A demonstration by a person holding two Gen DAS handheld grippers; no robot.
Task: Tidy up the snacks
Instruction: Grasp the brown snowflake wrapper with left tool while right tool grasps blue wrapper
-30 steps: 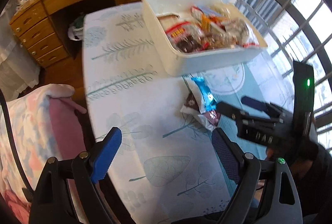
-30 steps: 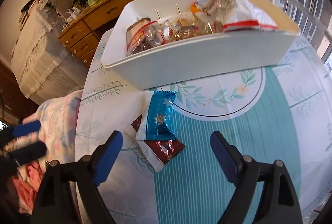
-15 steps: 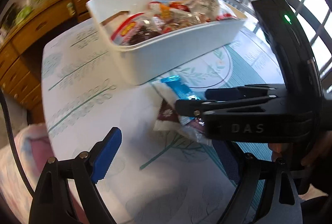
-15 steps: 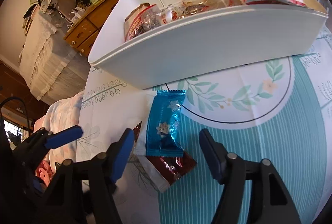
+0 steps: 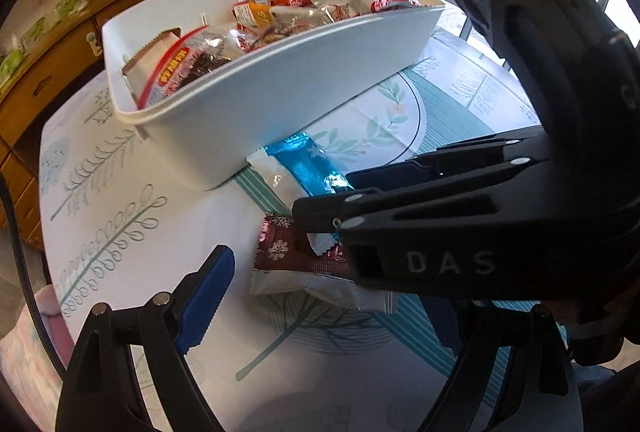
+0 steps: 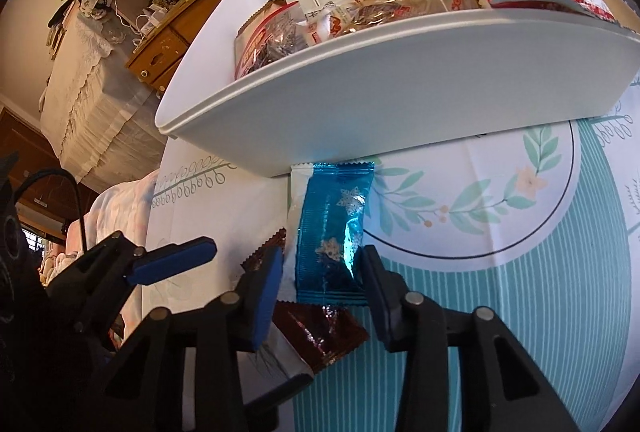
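Along the near wall of the white bin, seen from my left wrist, two loose snack packets lie on the surface. The blue foil packet has its far end touching the bin's base; the dark red packet lies partly under it, nearer to me. My left hand-held gripper hangs wide open above the surface just short of the red packet, holding nothing. Only its left blue pad shows; the other finger is hidden behind my right tool, which crosses the view.

From the right wrist, my right hand-held gripper straddles the near half of the blue foil packet, one pad on each long edge. The jaws are partly closed. The right pad looks to be touching the foil while the left one stands just beside the white edge next to it, so I judge the grip not yet made. The dark red packet pokes out underneath, between my fingers. The white bin is directly ahead, already full of bagged snacks.

I expect the blue packet to be light, crinkly and slick, soft enough to buckle. Pinching across its width near the middle, over the filled part rather than the flat crimped end, should hold best. I must keep clear of the red one beneath, so that it isn't dragged along.
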